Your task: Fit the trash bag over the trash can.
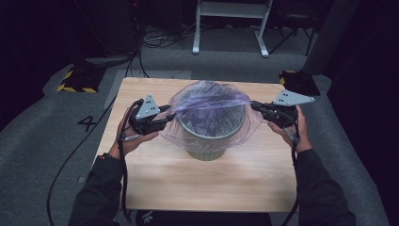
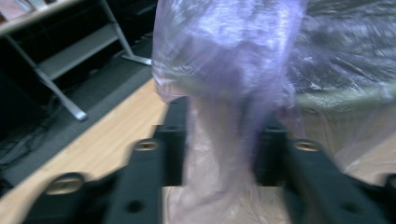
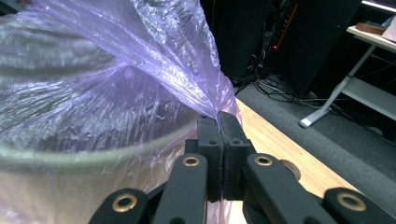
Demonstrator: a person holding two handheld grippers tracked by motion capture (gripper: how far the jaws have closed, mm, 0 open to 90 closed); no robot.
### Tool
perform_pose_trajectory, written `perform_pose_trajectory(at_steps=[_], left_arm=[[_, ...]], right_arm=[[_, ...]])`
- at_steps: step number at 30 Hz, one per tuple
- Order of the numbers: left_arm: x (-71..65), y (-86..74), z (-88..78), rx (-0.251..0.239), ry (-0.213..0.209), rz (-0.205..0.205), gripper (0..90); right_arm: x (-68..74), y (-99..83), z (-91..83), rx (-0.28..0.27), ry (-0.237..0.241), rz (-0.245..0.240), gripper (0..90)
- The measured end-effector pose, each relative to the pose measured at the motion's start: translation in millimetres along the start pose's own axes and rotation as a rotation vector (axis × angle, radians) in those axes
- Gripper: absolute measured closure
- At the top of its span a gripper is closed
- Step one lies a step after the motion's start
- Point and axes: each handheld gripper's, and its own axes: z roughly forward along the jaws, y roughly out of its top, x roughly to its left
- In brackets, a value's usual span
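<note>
Standing mid-table [image 1: 155,188], the grey bin [image 1: 207,141] looks stiff and light, while its purple bag [image 1: 211,101] is thin, slippery and tearable, best gripped at bunched rim film. The right gripper [image 3: 218,122] is pressed together on that film; the left gripper [image 2: 219,135] has film between its jaws, though blur hides whether it pinches.

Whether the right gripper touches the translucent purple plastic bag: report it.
Touching: in the right gripper view, the right gripper is shut on the purple plastic bag.

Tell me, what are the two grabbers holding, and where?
The right gripper pinches the purple plastic bag at its edge; the bag hangs between the left gripper's jaws.
</note>
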Motion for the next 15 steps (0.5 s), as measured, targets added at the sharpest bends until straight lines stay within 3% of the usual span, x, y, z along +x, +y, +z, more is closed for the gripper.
perform_pose_trajectory(at_steps=[4,7,11,15], left_arm=[[6.3,2.4,5.4,-0.033,-0.016,-0.025,78.6],[14.5,3.1,9.0,-0.054,-0.028,-0.073,81.2],[26.4,1.6,16.0,-0.074,-0.018,-0.159,79.0],[35.5,-2.3,28.8,-0.043,-0.009,-0.224,77.9]], right_arm=[[-4.8,5.0,7.4,0.015,-0.012,0.023,89.5],[-8.0,9.4,12.7,0.029,-0.031,0.024,89.5],[-15.4,11.4,21.4,0.047,-0.033,0.073,89.5],[-24.9,8.3,34.0,0.084,-0.050,0.126,89.6]])
